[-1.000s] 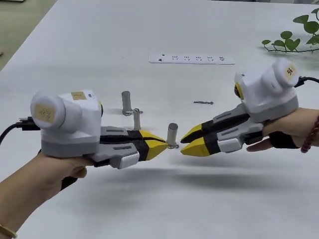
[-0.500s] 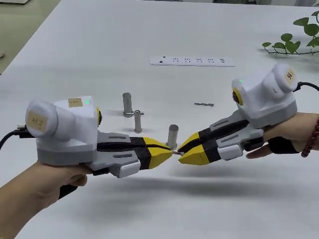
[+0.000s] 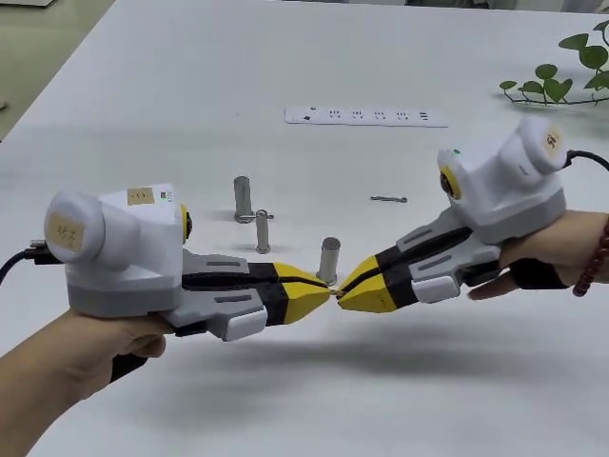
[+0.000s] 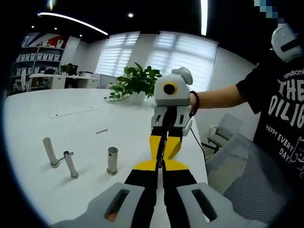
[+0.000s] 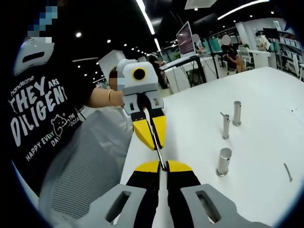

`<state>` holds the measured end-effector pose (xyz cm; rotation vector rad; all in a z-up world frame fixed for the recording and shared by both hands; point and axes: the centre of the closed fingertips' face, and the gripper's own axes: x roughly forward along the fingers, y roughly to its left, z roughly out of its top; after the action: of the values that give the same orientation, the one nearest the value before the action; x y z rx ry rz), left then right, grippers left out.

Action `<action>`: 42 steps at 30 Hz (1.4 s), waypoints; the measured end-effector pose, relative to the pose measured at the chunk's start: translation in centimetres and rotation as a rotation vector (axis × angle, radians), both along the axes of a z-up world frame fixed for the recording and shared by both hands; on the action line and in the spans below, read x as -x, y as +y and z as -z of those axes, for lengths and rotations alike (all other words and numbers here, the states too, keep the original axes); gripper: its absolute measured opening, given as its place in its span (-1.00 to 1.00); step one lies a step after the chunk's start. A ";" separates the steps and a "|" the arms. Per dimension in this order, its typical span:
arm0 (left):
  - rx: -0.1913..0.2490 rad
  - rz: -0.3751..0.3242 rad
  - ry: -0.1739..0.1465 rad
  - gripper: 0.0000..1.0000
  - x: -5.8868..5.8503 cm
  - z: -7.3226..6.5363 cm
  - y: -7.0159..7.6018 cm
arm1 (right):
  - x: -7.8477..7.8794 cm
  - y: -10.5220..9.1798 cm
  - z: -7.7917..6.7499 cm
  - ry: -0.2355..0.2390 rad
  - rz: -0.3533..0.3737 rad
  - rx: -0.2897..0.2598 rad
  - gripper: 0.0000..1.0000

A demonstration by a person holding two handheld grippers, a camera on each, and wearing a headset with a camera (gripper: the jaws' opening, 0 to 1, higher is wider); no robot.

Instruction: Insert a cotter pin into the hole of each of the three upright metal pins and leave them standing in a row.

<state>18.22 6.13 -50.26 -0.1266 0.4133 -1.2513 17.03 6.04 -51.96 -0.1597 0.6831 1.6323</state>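
Three upright metal pins stand on the white table (image 3: 190,86): a near one (image 3: 329,257), a middle one (image 3: 262,231) and a far one (image 3: 243,196). A cotter pin (image 3: 253,218) sticks through the middle pin. Just in front of the near pin, my left gripper (image 3: 326,293) and right gripper (image 3: 343,294) meet tip to tip. Both are shut on a thin cotter pin (image 5: 159,149) that bridges their yellow tips. In the left gripper view, the right gripper (image 4: 163,152) comes down onto my own shut jaws, with the near pin (image 4: 112,160) to their left.
Another cotter pin (image 3: 388,199) lies loose on the table to the right of the pins. A white power strip (image 3: 366,114) lies further back, and a leafy plant (image 3: 571,71) is at the far right. A mesh chair (image 4: 247,180) stands beside the table.
The right gripper has moved left, closing from open to shut on the free end of the cotter pin held in the left gripper. The left gripper has barely moved.
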 end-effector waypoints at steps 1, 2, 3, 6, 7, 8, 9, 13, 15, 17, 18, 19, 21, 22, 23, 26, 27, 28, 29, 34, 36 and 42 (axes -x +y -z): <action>-0.002 -0.001 0.000 -1.00 0.0 0.1 0.0 | 0.0 0.0 0.1 -0.013 -0.005 0.007 -1.00; -0.008 -0.002 -0.002 -1.00 0.0 0.2 0.0 | 0.0 0.0 0.2 -0.037 -0.018 0.019 -1.00; -0.016 -0.003 -0.006 -1.00 0.1 0.3 0.0 | 0.0 0.0 0.3 -0.052 -0.026 0.029 -1.00; -0.040 -0.010 -0.019 -0.99 0.0 0.7 0.0 | 0.2 -0.1 0.5 -0.083 -0.048 0.051 -1.00; -0.048 -0.011 -0.021 -0.98 0.0 0.8 0.0 | 0.2 0.0 0.5 -0.093 -0.053 0.055 -1.00; -0.048 -0.014 -0.021 -0.97 -0.1 0.8 0.1 | 0.3 0.0 0.6 -0.103 -0.062 0.063 -1.00; -0.049 -0.017 -0.023 -0.95 -0.1 0.8 0.1 | 0.3 0.0 0.6 -0.107 -0.065 0.065 -1.00; -0.057 -0.037 -0.044 -0.94 -0.5 0.9 0.2 | -0.2 -0.1 0.7 -0.132 -0.063 0.076 -1.00; -0.065 -0.046 -0.048 -0.94 -0.7 1.0 0.3 | -0.4 -0.2 0.7 -0.147 -0.065 0.083 -1.00; -0.071 -0.060 -0.059 -0.93 -1.0 1.1 0.4 | -0.7 -0.3 0.8 -0.158 -0.059 0.091 -1.00; -0.080 -0.072 -0.065 -0.91 -1.2 1.2 0.5 | -0.9 -0.5 0.9 -0.165 -0.051 0.098 -1.00; -0.082 -0.077 -0.065 -0.88 -1.3 1.2 0.6 | -1.2 -0.6 0.9 -0.173 -0.043 0.105 -1.00; -0.093 -0.096 -0.075 -0.78 -1.6 1.4 0.7 | -1.7 -0.9 0.9 -0.186 -0.028 0.117 -1.00; -0.096 -0.102 -0.078 -0.72 -1.7 1.4 0.8 | -1.9 -1.1 0.9 -0.192 -0.021 0.120 -1.00; -0.102 -0.114 -0.083 -0.67 -1.9 1.5 0.8 | -2.2 -1.3 0.9 -0.199 -0.013 0.124 -1.00; -0.119 -0.137 -0.107 -0.57 -2.3 1.7 1.0 | -2.8 -1.7 0.9 -0.214 0.003 0.137 -1.00; -0.122 -0.145 -0.112 -0.54 -2.5 1.7 1.0 | -3.0 -1.9 0.9 -0.222 0.006 0.142 -1.00; -0.131 -0.161 -0.121 -0.51 -2.7 1.9 1.1 | -3.2 -2.1 0.9 -0.230 0.010 0.151 -1.00; -0.135 -0.166 -0.126 -0.48 -2.8 1.9 1.1 | -3.4 -2.2 0.9 -0.235 0.014 0.154 -1.00; -0.189 -0.230 -0.177 -0.37 -4.1 2.4 1.4 | -4.2 -3.0 1.2 -0.260 0.020 0.184 -1.00; -0.207 -0.248 -0.197 -0.34 -4.5 2.5 1.4 | -4.5 -3.3 1.5 -0.271 0.019 0.200 -1.00; -0.241 -0.281 -0.212 -0.31 -5.3 3.3 1.1 | -5.6 -4.1 2.1 -0.292 0.026 0.232 -1.00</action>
<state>23.50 7.19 -53.54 0.1484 0.3456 -0.9198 22.61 1.96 -54.07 -0.5441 0.6430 1.4634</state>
